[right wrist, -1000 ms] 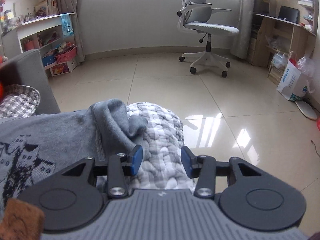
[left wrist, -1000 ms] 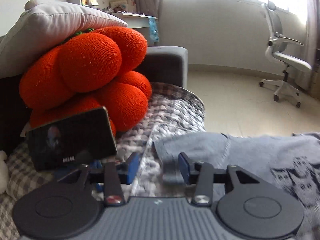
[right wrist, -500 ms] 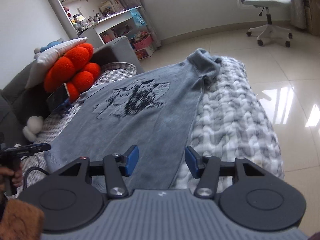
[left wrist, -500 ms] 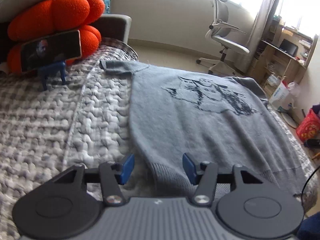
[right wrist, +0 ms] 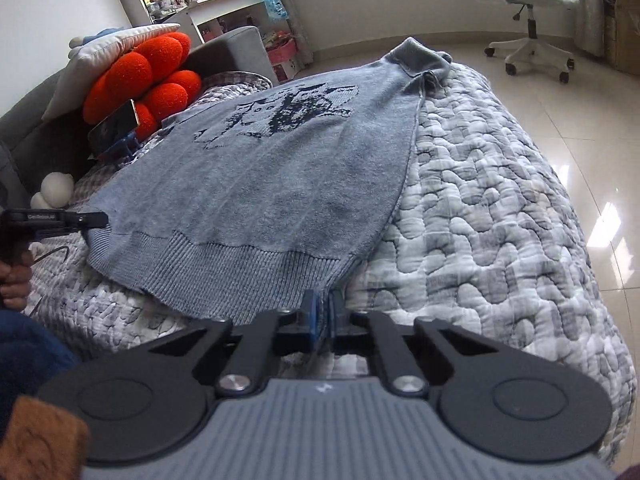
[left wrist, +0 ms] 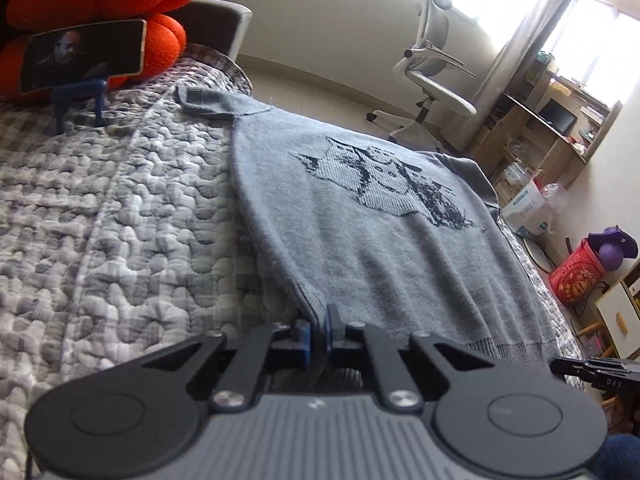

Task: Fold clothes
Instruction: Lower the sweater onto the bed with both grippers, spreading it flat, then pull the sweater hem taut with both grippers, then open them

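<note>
A quilted grey bedspread point(right wrist: 480, 208) covers the bed; tiled floor point(right wrist: 560, 112) and office chair point(right wrist: 528, 4) lie beyond. The grey sweater point(right wrist: 280, 168) (dark knitted motif) lies flat on it. Left gripper point(left wrist: 318, 330) and right gripper point(right wrist: 322, 314) each pinch a hem corner.

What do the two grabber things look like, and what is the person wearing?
Both the left gripper and the right gripper have a grey ribbed body, two round black discs, black linkage arms with silver bolts, and blue finger pads. Small white lettering marks the left gripper's side, seen from the right camera. The person wears dark blue clothing; a brown fuzzy cuff shows too.
</note>
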Demonstrator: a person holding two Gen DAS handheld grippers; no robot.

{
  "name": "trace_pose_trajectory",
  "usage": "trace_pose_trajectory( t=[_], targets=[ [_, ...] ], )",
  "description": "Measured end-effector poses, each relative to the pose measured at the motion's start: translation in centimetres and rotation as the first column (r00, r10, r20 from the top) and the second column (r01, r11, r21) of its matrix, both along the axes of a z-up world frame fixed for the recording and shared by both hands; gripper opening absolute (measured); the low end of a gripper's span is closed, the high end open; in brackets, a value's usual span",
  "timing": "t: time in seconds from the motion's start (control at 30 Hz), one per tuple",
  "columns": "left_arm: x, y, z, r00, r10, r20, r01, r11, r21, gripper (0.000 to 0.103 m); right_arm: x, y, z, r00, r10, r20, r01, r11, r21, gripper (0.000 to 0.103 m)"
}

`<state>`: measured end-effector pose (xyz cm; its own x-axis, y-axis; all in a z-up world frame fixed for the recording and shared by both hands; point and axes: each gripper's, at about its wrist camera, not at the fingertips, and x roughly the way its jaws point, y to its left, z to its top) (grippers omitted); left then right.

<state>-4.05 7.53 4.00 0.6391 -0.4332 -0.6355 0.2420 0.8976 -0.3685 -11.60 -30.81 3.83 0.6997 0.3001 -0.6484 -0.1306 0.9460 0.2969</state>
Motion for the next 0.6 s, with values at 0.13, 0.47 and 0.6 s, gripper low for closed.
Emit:
trace_pose_trajectory(
  t=[0.13, 0.47, 0.6],
  targets=[
    [-2.3, 1.3, 2.8, 1.000, 0.021, 0.013, -0.021, 1.000, -0.008, 0.004, -1.3, -1.2, 2.6, 0.997, -0.021, 0.080, 0.016, 0.997, 0.072, 0.005],
    [-5.8, 2.0, 1.6, 0.998, 0.041, -0.040, -0.040, 0.999, 0.017, 0.003, -5.5, -3.2, 5.6, 0.991, -0.044, 0.129, 0.033, 0.995, 0.091, 0.004],
    [-5.2, 2.2, 0.3, 0.997, 0.069, -0.041, -0.067, 0.996, 0.051, 0.004, -4.6, -3.3, 3.2, 0.992, -0.106, 0.071, 0.107, 0.994, -0.021, 0.004]
  ],
)
